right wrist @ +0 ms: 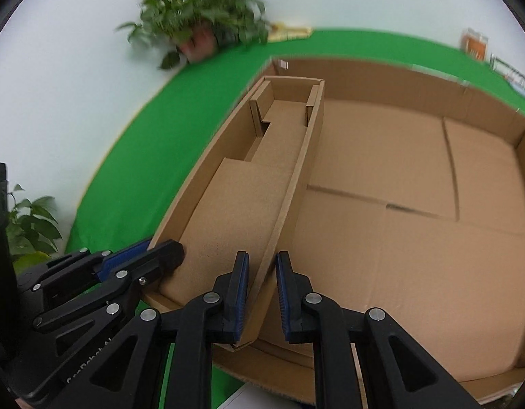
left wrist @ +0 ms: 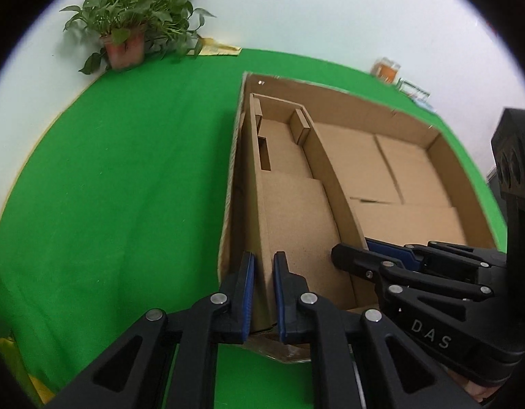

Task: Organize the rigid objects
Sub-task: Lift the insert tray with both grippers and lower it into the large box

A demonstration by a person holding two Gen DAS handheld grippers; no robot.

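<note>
The narrow cardboard tray [right wrist: 248,184] sits inside the big shallow box [right wrist: 416,211], pressed along that box's left wall, its long axis running straight away from both grippers toward the far end. It is open-topped, with small folded tabs near the far end.

The left gripper [left wrist: 264,293] straddles the tray's left wall at the near end, fingers close on either side of the cardboard — whether they pinch it or only bracket it I cannot tell. The right gripper [right wrist: 262,293] straddles the tray's right wall the same way, with a visible gap on its right side, so it looks loose.

Both grippers are equally near. To the right, the box floor is bare and offers room to slide the tray; left, the box wall blocks it. Beyond lie green cloth [left wrist: 126,187] and a potted plant [left wrist: 126,34].
</note>
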